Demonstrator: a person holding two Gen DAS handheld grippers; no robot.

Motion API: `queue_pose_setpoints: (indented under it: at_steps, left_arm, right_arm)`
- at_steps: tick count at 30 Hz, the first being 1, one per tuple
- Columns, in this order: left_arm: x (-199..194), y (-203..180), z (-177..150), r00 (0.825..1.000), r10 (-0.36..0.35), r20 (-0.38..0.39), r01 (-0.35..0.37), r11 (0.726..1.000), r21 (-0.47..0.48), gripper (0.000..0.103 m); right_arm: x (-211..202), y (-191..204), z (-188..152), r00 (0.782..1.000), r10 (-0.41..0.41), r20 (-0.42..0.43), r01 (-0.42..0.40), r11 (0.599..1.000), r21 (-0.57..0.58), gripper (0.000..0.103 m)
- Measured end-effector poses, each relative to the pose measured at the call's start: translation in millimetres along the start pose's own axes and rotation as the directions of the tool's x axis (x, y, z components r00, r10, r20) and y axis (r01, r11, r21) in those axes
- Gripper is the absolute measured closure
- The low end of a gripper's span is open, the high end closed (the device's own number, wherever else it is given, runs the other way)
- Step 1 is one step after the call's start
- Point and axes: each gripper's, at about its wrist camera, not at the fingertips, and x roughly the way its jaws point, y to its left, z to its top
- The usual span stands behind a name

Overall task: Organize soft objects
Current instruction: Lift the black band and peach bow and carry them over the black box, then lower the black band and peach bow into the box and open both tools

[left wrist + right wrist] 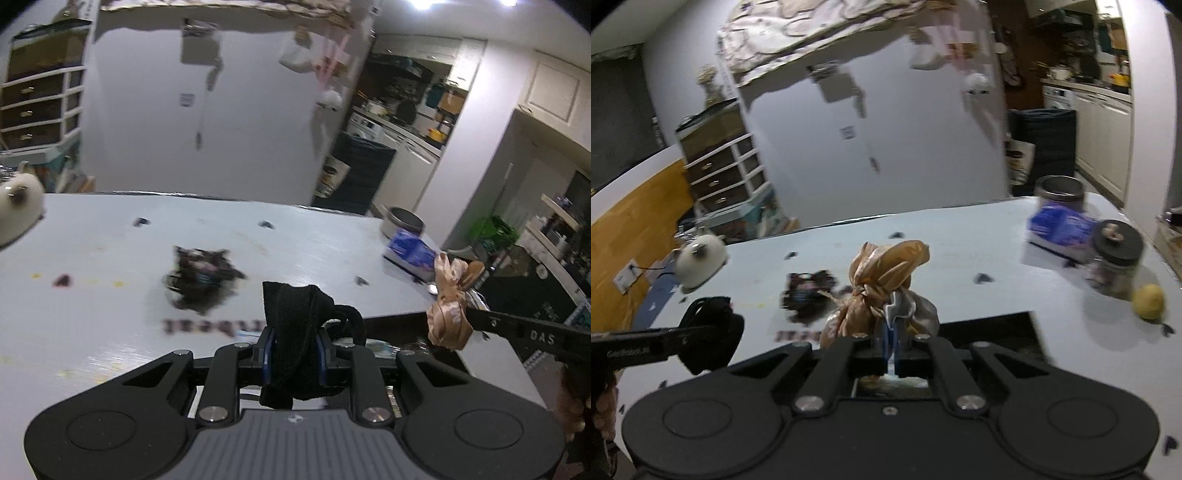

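Bunched black strap [291,325] and knotted tan bag [882,280] aloft, dark scrunched bundle [203,278] on table.

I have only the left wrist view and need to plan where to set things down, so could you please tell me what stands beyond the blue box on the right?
Observer: A jar with a dark lid stands right beside the blue box, on its near right side.
Operator: Thank you. Is anything else lying near that jar?
Observer: Yes, a small yellow fruit that looks like a lemon lies on the table, just right of the jar.
Operator: And where do the right jaws grip the tan bag?
Observer: The right gripper is shut on a silvery fold of the tan bag, just below its knot.
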Motion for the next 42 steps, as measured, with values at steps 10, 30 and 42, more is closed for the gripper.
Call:
queue_pose_setpoints:
  at_steps: [10,30,42]
  left_arm:
    - [48.1,-78.5,-17.2,0.988,-0.098,-0.119,0.105,0.993,0.055,0.079]
    - [115.5,-134.9,-38.5,0.972,-0.056,-0.226,0.056,0.998,-0.004,0.079]
    - [175.5,-145.6,-27.8,0.978,-0.031,-0.208,0.006,0.993,-0.122,0.079]
  right_arm:
    - [-7.5,-78.8,-1.7,0.998,-0.04,-0.039,0.041,0.998,0.043,0.1]
    - [62.2,-90.8,-2.3,0.955,0.034,-0.296,-0.136,0.934,-0.33,0.099]
    - [53.6,-113.2,7.2,0.96,0.072,-0.271,-0.152,0.947,-0.284,0.086]
